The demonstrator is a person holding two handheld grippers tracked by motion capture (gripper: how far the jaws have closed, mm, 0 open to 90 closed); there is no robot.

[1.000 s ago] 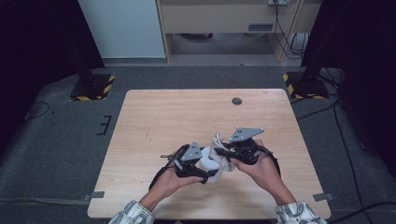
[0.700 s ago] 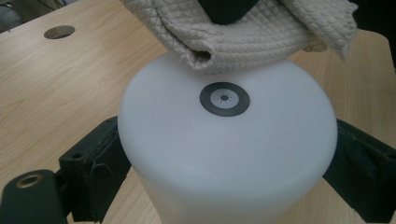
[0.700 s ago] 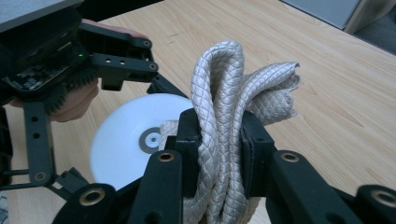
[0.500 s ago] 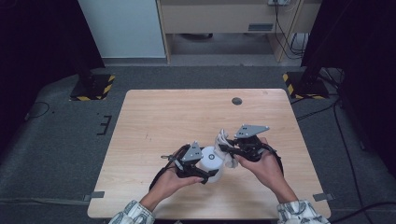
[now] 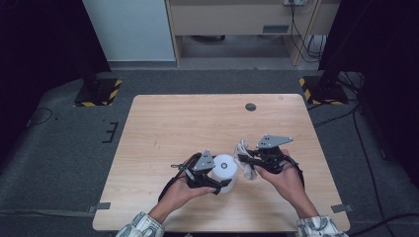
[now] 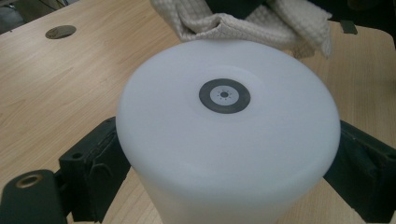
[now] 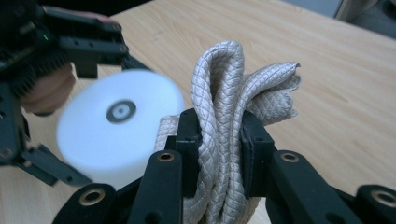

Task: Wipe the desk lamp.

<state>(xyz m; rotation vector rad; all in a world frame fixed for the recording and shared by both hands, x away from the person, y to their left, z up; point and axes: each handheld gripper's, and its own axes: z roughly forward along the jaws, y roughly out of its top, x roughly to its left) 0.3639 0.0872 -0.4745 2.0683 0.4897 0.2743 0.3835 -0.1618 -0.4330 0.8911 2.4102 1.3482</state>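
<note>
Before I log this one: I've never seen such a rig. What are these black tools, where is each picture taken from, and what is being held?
A person sits at a wooden table and holds a hand-operated two-jaw gripper in each hand; there is no robot arm. The high view looks down from above the person's side. The other two pictures come from cameras riding on the grippers, looking along their black jaws. The left gripper clasps a white cylinder with a dark ring on its flat end, jaws wide on its sides. The right gripper is shut on a folded beige quilted cloth, held close beside the cylinder. A small dark round disc sits in the tabletop farther off.
</note>
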